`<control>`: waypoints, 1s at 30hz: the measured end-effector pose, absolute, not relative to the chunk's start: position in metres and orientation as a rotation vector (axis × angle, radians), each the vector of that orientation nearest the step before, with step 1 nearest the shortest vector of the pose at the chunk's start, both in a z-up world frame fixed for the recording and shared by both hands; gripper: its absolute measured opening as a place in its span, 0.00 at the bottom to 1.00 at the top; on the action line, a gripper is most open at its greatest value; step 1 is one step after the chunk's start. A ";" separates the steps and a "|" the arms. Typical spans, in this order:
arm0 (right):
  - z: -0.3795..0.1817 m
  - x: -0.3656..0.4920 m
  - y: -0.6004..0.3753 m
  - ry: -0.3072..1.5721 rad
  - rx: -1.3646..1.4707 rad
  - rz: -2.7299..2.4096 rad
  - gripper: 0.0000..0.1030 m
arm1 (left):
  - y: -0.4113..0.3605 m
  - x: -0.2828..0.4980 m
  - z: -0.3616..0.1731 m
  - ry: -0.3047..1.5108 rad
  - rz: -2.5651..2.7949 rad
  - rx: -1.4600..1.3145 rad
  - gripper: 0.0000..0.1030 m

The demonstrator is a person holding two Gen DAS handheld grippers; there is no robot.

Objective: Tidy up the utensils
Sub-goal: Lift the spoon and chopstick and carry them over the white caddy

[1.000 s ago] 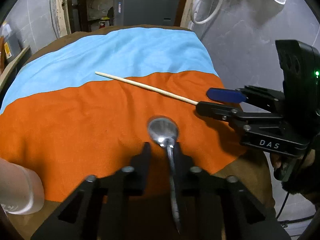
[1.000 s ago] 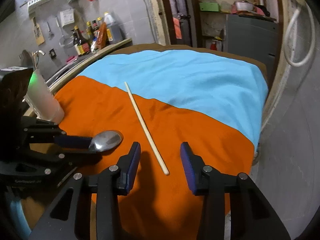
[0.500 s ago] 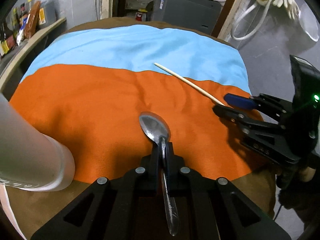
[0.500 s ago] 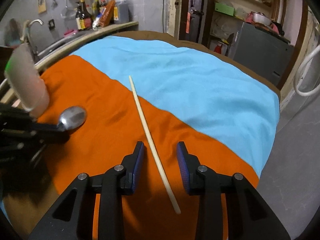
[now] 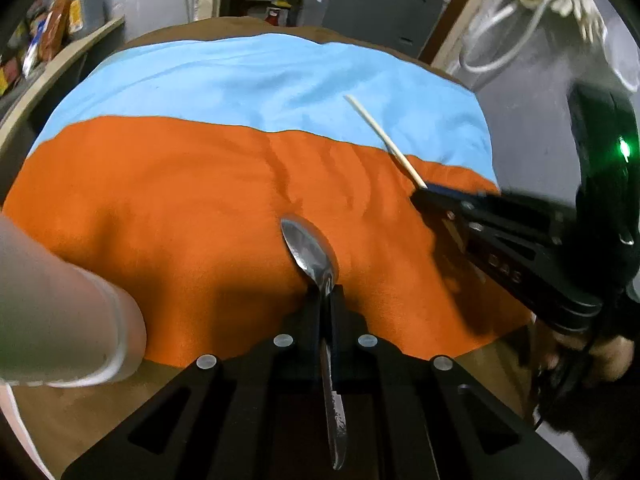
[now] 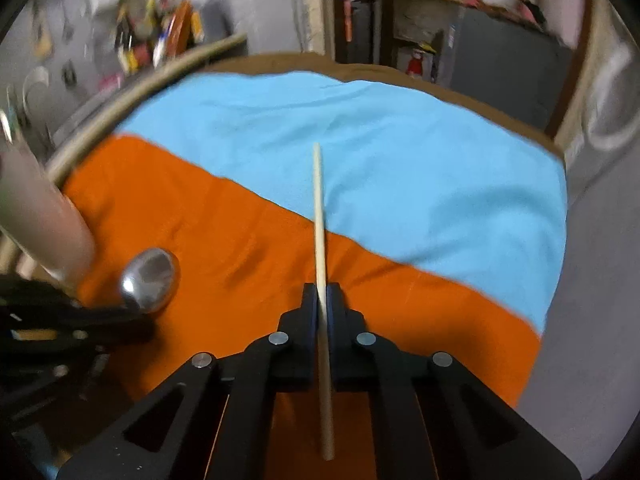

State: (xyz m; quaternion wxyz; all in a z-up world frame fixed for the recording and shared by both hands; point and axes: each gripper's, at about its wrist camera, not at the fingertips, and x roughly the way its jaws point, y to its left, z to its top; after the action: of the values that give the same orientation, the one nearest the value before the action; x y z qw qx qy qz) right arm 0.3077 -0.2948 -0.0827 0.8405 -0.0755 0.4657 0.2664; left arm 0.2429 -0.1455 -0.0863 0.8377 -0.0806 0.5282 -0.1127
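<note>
Jaws clamped both sides: our left gripper on the spoon neck, our right gripper, just closed, on the chopstick. Each utensil's long axis runs straight ahead between its jaws over the orange cloth; the white cup lies nearest our left gripper.

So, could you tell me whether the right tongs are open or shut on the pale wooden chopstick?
Shut on it: the right tongs have just closed, blue pads pressing the pale wooden chopstick from both sides.

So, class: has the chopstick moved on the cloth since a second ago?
Yes. The chopstick has swung: its tip, earlier on the orange cloth, now lies over the blue cloth, clamped in the right gripper.
</note>
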 end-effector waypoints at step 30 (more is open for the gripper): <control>0.045 0.184 -0.265 0.222 0.299 0.704 0.03 | -0.079 0.132 0.075 0.345 -0.174 -0.170 0.00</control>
State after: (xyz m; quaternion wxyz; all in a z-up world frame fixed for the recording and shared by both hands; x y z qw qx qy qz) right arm 0.1842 -0.2647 0.0445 0.9217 0.1456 0.1082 0.3429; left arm 0.1317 -0.0789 0.0749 0.9778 -0.0842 0.1710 -0.0865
